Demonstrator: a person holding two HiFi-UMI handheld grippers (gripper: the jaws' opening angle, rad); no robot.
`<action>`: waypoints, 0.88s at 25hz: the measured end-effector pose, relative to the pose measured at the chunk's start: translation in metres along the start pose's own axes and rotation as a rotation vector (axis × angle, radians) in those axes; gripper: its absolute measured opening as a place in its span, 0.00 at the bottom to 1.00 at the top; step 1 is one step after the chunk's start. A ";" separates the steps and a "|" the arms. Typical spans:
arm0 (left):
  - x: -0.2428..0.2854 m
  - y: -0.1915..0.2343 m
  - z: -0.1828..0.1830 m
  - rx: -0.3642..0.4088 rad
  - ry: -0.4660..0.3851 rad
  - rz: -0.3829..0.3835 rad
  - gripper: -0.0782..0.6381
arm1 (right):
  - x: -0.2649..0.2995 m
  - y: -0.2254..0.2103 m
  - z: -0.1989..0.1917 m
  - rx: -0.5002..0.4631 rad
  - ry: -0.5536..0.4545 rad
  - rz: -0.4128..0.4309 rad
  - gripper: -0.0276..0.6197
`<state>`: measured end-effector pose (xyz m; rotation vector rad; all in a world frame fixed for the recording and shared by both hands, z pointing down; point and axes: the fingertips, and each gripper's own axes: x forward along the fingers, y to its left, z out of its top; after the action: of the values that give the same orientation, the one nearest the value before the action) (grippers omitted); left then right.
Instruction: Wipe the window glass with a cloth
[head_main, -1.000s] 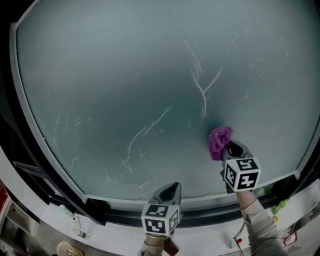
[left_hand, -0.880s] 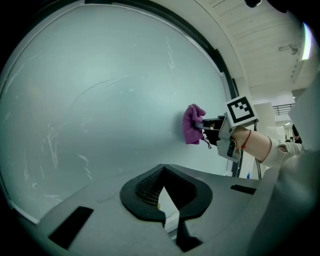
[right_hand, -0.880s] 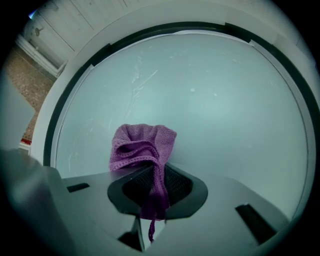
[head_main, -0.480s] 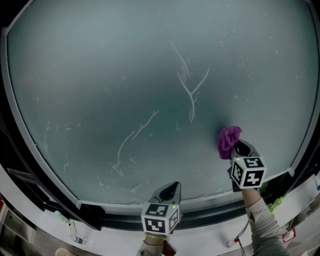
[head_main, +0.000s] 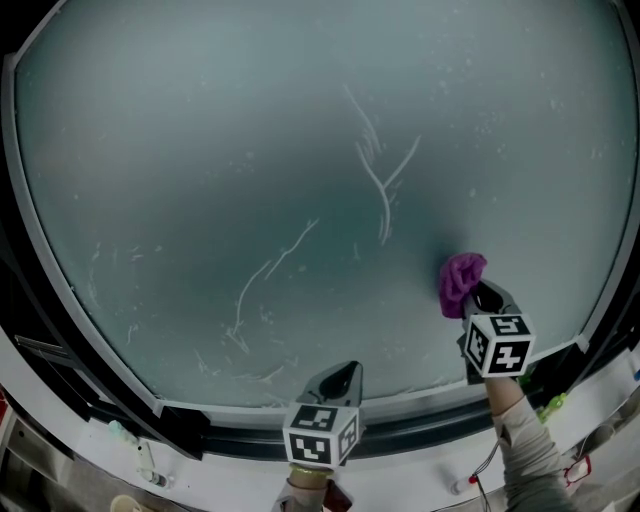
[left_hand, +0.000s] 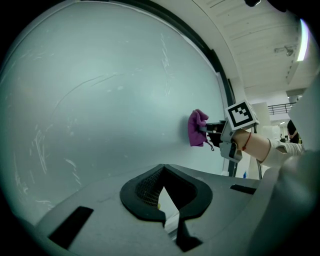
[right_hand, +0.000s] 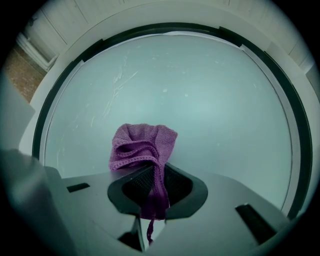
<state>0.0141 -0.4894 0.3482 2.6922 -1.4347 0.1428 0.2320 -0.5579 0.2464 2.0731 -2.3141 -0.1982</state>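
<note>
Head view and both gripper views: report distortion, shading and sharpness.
Head view: fisheye bows the window frame into a curve; glass darker toward its middle, streaks sharp. Left gripper view: black vignette corners, bright ceiling light upper right. Right gripper view: cloth crisp, round black vignette.

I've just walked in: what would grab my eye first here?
The bright purple cloth, pinched in the right gripper and held against the lower right of the big window glass. Next, the white streaks scrawled across its middle. The left gripper hangs shut by the bottom frame.
</note>
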 end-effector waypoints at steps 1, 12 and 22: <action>-0.001 0.001 0.000 -0.001 0.001 0.002 0.12 | -0.001 0.001 0.000 0.003 -0.002 0.001 0.12; -0.019 0.010 -0.005 -0.007 0.004 0.032 0.12 | -0.026 0.035 -0.004 0.040 -0.022 0.061 0.12; -0.051 0.025 -0.017 -0.028 0.002 0.095 0.12 | -0.052 0.102 -0.025 -0.007 -0.009 0.199 0.12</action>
<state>-0.0358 -0.4598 0.3600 2.6025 -1.5528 0.1307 0.1397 -0.4975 0.2860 1.8254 -2.5004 -0.2103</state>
